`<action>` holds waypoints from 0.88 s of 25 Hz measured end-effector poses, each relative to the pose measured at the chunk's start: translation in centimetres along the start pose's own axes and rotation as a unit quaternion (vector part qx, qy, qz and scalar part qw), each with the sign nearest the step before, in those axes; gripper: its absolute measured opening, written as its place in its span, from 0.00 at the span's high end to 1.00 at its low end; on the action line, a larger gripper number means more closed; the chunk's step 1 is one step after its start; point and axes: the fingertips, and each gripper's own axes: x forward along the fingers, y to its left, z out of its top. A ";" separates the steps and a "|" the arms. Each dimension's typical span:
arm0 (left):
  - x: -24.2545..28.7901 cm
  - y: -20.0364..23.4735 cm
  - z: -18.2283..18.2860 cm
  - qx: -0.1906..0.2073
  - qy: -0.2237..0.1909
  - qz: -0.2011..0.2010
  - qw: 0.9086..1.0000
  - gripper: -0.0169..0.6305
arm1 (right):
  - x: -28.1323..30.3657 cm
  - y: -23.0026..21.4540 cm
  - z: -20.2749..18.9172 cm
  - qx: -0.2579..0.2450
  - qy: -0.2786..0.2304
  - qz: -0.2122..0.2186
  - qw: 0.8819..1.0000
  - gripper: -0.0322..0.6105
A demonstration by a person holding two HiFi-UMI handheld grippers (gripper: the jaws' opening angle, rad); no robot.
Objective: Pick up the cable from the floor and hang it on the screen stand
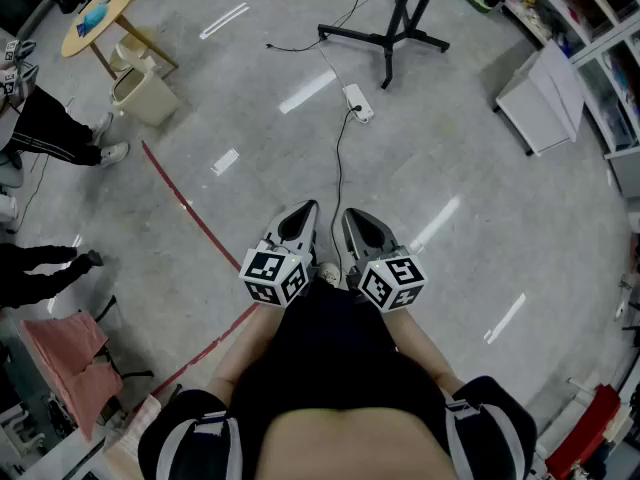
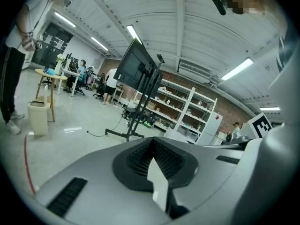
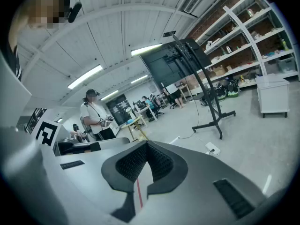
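Ahead of jaws: cable [image 1: 338,173] on floor [image 1: 460,138], untouched
Jaws: both clenched, empty
Remaining: lift, hang on screen stand [image 1: 392,36]

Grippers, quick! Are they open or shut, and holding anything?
Left gripper: shut, holding nothing.
Right gripper: shut, holding nothing.

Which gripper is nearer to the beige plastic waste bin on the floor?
Left. In the head view the beige plastic waste bin stands up-left of the left gripper; the right gripper is farther right.
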 end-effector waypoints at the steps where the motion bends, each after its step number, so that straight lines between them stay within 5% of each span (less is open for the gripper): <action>1: -0.6 -0.3 -0.2 0.007 0.001 -0.001 1.000 0.96 | -0.5 0.3 -0.4 -0.001 0.000 -0.004 1.000 0.91; 8: -3.1 0.3 0.1 0.007 0.001 -0.004 1.000 0.96 | -1.5 1.3 -1.7 0.011 -0.008 -0.029 0.999 0.91; 15: -2.8 4.3 3.5 0.014 -0.008 -0.021 1.000 0.96 | 3.7 3.6 1.9 0.010 -0.043 0.004 0.999 0.91; 22: -1.3 8.6 6.8 0.039 -0.016 -0.052 0.998 0.96 | 8.2 4.0 4.5 -0.005 -0.084 -0.026 0.996 0.91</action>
